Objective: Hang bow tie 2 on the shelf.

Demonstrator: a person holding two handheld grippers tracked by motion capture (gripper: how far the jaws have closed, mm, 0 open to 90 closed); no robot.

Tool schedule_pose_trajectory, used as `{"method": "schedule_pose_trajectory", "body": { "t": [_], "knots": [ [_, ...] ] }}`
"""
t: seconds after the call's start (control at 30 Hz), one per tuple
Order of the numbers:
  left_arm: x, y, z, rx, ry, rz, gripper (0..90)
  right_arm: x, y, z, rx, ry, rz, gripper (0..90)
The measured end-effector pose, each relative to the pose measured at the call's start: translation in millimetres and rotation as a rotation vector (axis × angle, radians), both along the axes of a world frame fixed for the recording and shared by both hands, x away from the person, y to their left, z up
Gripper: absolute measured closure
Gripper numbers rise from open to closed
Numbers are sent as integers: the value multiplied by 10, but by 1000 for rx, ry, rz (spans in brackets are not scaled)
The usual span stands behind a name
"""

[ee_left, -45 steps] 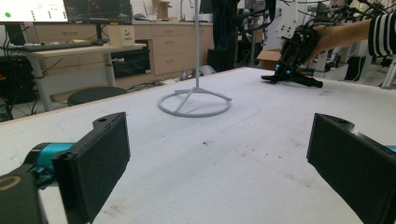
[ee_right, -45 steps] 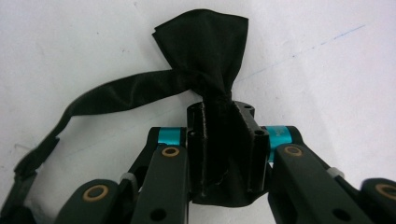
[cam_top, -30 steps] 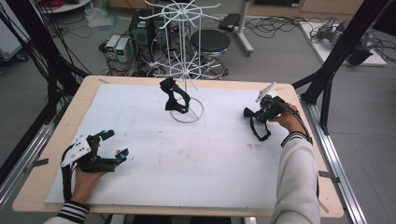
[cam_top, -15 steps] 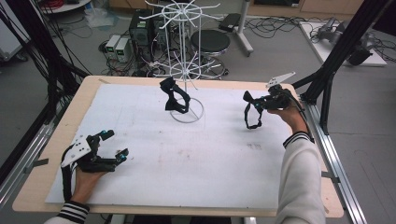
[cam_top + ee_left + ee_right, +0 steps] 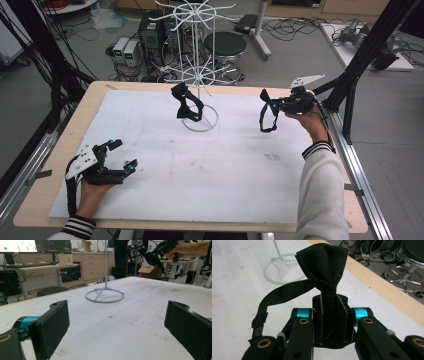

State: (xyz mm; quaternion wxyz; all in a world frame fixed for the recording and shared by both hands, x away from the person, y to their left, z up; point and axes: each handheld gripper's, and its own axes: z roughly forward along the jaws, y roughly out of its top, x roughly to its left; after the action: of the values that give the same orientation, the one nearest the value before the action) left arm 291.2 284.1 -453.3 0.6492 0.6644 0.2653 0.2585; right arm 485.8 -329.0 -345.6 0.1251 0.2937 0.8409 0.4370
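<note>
Right gripper view shows the black bow tie (image 5: 322, 267), light, limp cloth, pinched at its knot between the jaws of my right gripper (image 5: 329, 322), which is the sensible place to take hold since the strap (image 5: 278, 293) dangles off at nine o'clock. Against the earlier high view, it has lifted clear of the white mat (image 5: 225, 165) and hangs at three o'clock from the wire rack (image 5: 197, 65). My left gripper (image 5: 121, 154) rests wide open at the mat's seven o'clock.
</note>
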Motion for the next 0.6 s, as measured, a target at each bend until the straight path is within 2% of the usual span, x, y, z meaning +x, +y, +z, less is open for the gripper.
{"method": "schedule_pose_trajectory", "body": {
  "t": [0.23, 0.4, 0.43, 0.6],
  "knots": [
    [0, 1, 0, -1, 0, 0, 65, -68, 62, 97, 89, -20, 0, 770],
    [1, 0, -1, -2, 0, 2, 64, -105, 141, 151, 110, -36, 18, 770],
    [1, 1, -1, -2, 1, 2, 64, -120, 175, 170, 129, -42, 26, 769],
    [-1, -2, -2, -4, -2, 4, 65, -149, 248, 205, 162, -48, 18, 770]
  ]
}}
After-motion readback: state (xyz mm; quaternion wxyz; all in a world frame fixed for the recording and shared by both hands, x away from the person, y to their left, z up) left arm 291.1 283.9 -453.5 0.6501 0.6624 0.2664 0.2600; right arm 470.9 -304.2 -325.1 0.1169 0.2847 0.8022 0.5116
